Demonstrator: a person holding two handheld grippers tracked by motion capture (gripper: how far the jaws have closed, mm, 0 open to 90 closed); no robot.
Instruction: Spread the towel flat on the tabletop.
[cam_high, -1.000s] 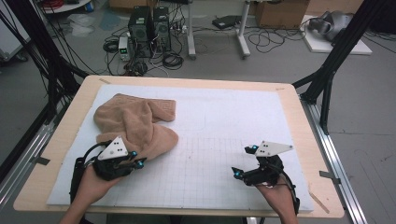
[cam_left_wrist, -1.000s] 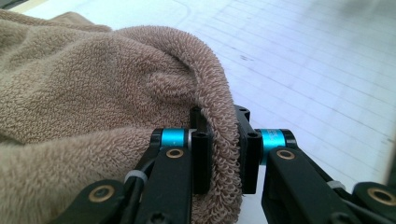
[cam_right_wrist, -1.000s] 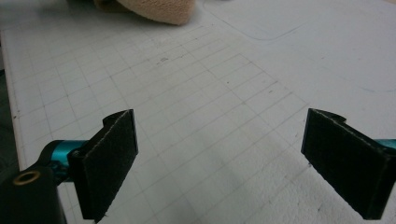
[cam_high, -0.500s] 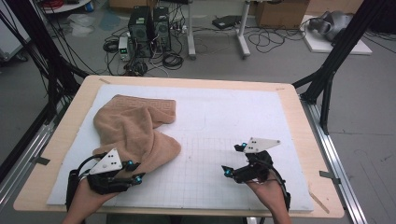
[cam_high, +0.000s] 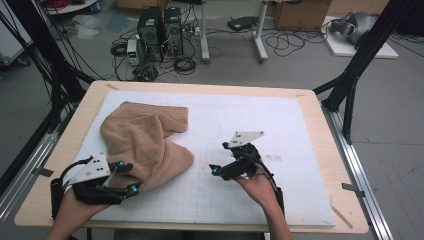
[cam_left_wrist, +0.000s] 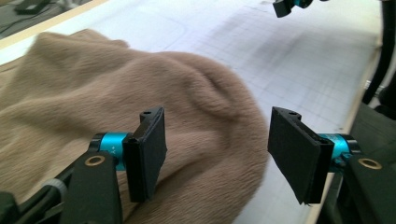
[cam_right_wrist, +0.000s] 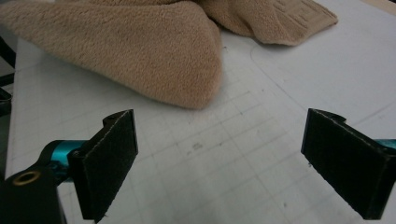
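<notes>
My left claw (cam_high: 125, 176) jaws just opening, spread, nothing pinched; tan towel (cam_high: 142, 142) bunched at 12 o'clock, touching. My right claw (cam_high: 225, 158) spread, towel at 10 o'clock, farther.

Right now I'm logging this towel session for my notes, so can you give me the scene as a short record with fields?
towel: tan towel, crumpled on the left half of the white mat
left gripper: at the towel's near edge, jaws have just been opening, apart, pads not pressing the cloth
right gripper: over bare mat right of the towel, jaws open, nothing between them
table: wooden table under the mat
</notes>
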